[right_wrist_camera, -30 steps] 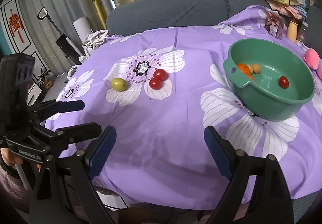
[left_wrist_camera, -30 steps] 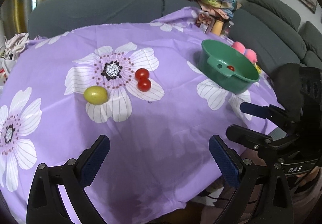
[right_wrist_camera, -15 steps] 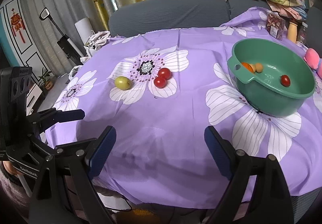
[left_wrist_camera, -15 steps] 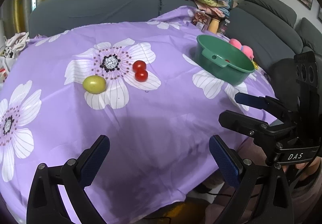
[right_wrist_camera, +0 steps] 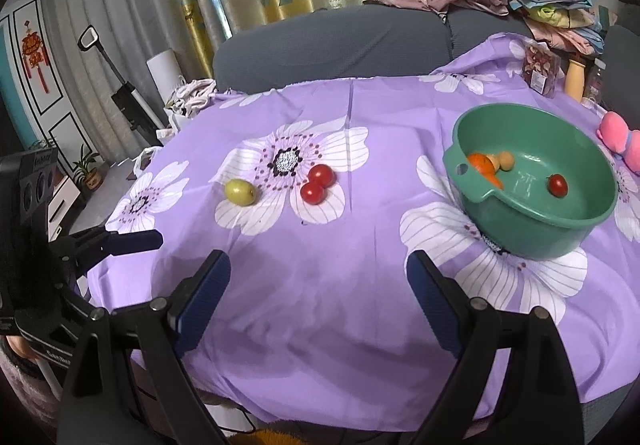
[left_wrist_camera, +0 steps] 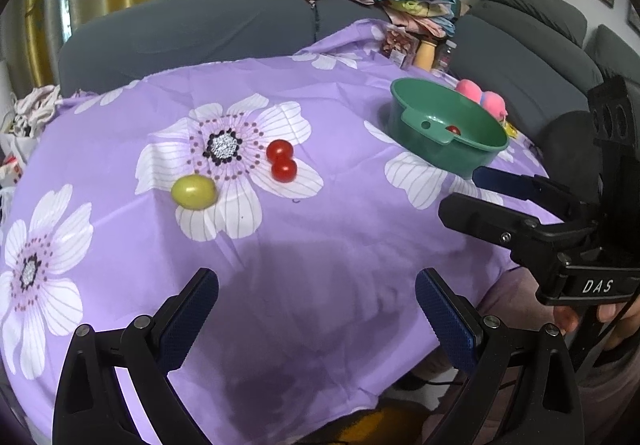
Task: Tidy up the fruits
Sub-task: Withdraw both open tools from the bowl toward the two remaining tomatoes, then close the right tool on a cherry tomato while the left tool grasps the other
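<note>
Two red tomatoes (left_wrist_camera: 282, 161) (right_wrist_camera: 317, 183) lie touching each other on a white flower of the purple cloth. A yellow-green fruit (left_wrist_camera: 194, 191) (right_wrist_camera: 240, 192) rests to their left. At the right stands a green bowl (left_wrist_camera: 416, 143) (right_wrist_camera: 520, 237) holding a red tomato (right_wrist_camera: 557, 185), an orange piece (right_wrist_camera: 483, 165) and a small tan fruit (right_wrist_camera: 506, 160). My left gripper (left_wrist_camera: 316, 309) is open over the near cloth, nothing between its jaws. My right gripper (right_wrist_camera: 318, 289) is open too, empty, near the front edge. Each gripper appears at the side of the other's view.
A grey sofa (right_wrist_camera: 332, 41) wraps behind the table, with piled clothes (right_wrist_camera: 516, 1) on its back. A pink toy (right_wrist_camera: 618, 137), a snack packet (right_wrist_camera: 540, 69) and a yellow bottle (right_wrist_camera: 576, 79) sit at the far right. A standing lamp (right_wrist_camera: 120, 85) is at left.
Both views have drawn back and lifted a little, so fruits and bowl look slightly smaller and farther. Both grippers stay open and empty; nothing on the cloth has moved.
</note>
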Available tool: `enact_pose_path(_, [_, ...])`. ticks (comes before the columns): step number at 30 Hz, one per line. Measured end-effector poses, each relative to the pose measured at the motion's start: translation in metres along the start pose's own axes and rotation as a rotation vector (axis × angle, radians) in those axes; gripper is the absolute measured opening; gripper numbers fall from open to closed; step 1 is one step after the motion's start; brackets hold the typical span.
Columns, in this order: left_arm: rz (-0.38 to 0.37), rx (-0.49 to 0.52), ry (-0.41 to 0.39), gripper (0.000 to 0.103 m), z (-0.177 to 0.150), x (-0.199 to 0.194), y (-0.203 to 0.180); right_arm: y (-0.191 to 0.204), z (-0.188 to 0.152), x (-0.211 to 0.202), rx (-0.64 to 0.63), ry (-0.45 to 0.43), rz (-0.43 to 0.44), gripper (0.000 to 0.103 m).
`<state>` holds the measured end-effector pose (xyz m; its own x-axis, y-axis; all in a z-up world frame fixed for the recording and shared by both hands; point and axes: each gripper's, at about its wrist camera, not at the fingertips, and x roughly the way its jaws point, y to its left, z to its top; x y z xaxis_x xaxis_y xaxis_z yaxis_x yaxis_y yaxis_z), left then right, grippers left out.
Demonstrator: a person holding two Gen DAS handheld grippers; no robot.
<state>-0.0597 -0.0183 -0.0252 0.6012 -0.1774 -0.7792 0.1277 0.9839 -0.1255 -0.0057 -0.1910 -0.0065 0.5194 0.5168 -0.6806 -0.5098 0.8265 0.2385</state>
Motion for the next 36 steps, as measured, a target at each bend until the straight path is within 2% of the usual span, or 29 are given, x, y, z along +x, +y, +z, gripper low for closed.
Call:
enact_pose_path(16, [-0.021,0.052,0.032,0.099,0.011,0.023,-0.003,-0.013,0.017,0.020,0.005,0.018,-0.001,0.091])
enact_pose_path(36, [-0.029,0.014,0.084,0.099,0.047,0.055,0.026,-0.018,0.052,0.067,-0.019,0.123,0.027,0.091])
